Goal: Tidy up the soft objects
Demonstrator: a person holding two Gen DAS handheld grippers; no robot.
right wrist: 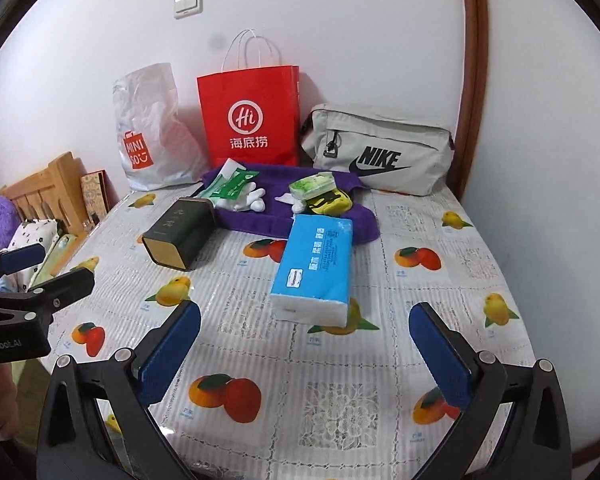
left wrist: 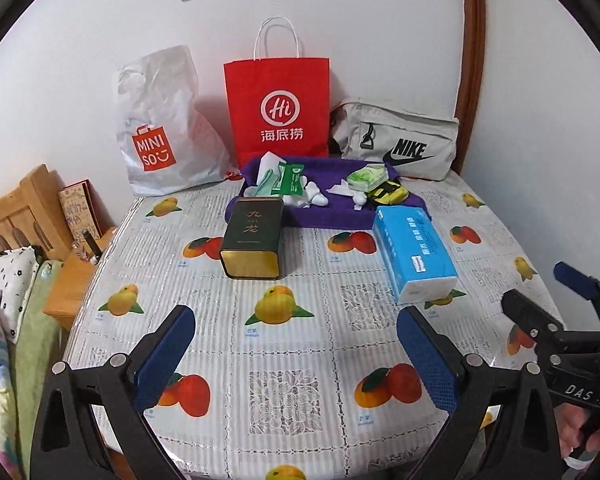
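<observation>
Left gripper (left wrist: 296, 354) was wide apart and empty above the counter (left wrist: 292, 392), right gripper (right wrist: 304, 354) also wide and empty, blue tissue pack (right wrist: 314, 268) lay on the counter just before the purple tray (right wrist: 260, 222), dark tin (right wrist: 180, 234) beside it.

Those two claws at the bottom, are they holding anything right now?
No. The left claw and the right claw both stand open with only the tablecloth showing between their blue pads; nothing is gripped.
</observation>
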